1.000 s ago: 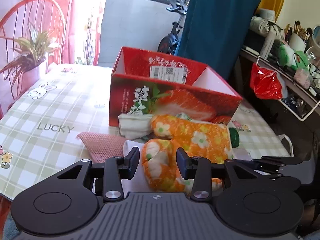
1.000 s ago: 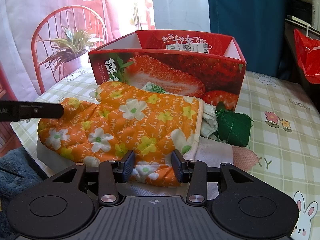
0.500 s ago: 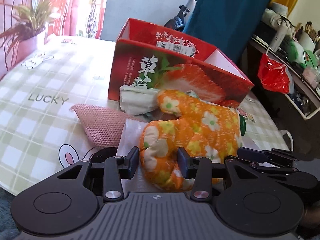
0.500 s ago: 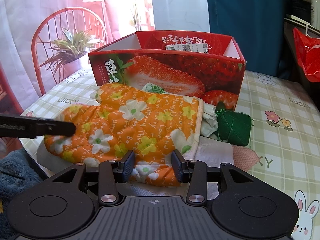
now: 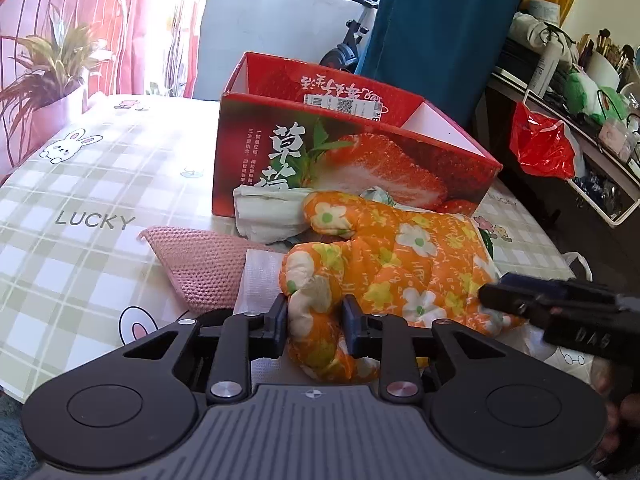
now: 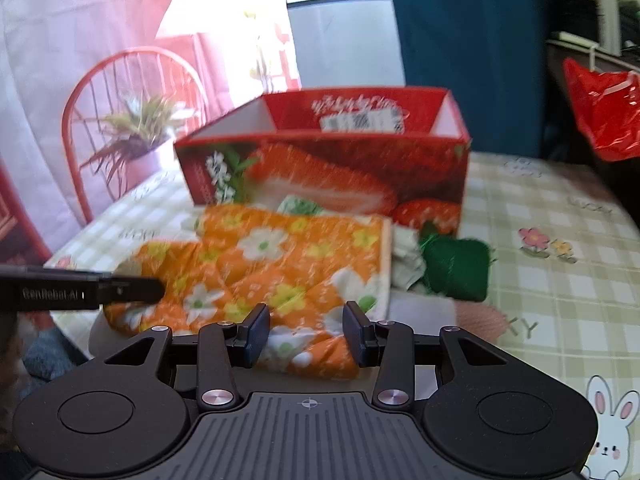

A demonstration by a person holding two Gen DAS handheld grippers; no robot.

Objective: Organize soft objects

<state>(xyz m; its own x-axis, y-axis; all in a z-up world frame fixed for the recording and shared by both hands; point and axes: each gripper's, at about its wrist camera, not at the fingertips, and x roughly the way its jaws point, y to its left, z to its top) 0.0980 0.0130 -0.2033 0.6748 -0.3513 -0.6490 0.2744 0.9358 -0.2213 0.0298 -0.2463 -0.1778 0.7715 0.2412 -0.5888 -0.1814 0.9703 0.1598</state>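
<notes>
An orange flowered oven mitt [image 5: 400,264] lies on a pile of cloths in front of the red strawberry box [image 5: 344,160]. My left gripper [image 5: 314,326] is shut on the mitt's fingertip end. My right gripper [image 6: 306,334] is shut on the mitt's cuff end [image 6: 304,344]. The mitt [image 6: 272,264] spans between the two grippers. The box [image 6: 328,172] stands open-topped behind it. The right wrist view is blurred by motion.
A pink knitted cloth [image 5: 200,264], a white cloth [image 5: 260,276], a pale green cloth [image 5: 268,216] and a dark green cloth [image 6: 456,268] lie by the box on the checked tablecloth [image 5: 80,208]. A potted plant [image 5: 52,80] and red chair [image 6: 132,96] stand far left.
My left gripper closed onto the mitt's fingertip end. My right gripper, holding the cuff, has risen and pulled back; the box looks farther away and its view is blurred.
</notes>
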